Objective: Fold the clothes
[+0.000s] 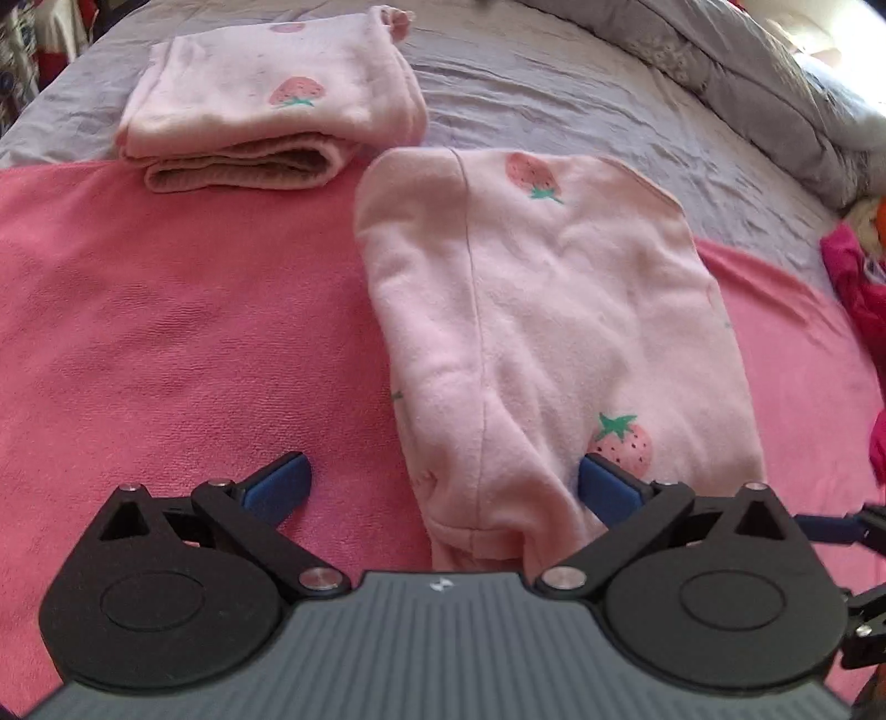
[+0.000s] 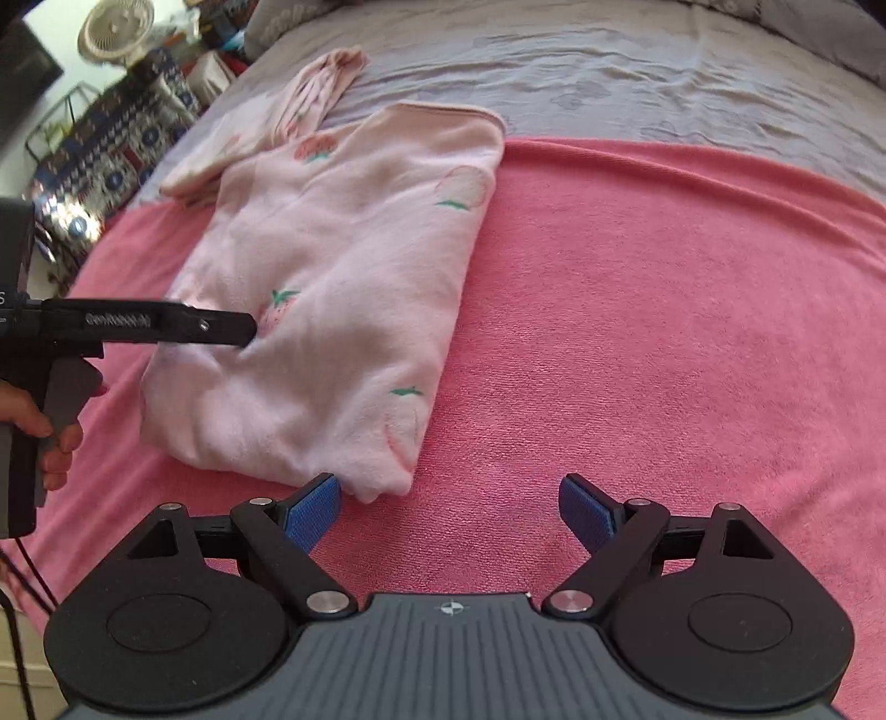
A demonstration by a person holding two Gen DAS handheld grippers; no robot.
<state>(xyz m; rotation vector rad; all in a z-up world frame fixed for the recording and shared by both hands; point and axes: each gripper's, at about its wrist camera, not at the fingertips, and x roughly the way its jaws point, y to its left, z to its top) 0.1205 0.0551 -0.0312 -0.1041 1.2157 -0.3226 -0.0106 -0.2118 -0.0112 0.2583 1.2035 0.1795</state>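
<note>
Left tongs [image 1: 443,487] astride folded pink garment's [image 1: 542,332] near end

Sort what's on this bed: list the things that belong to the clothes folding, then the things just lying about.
Belongs to the folding:
- pink strawberry garment
- folded strawberry garment
- pink towel underneath
- left gripper, right gripper

Just lying about:
- grey quilt
- fan
- magenta cloth

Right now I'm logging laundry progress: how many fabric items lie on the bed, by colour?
Pale pink strawberry garments: 2, one folded, one nearer
Bright pink blanket: 1
Grey sheet: 1
Total: 4
</note>
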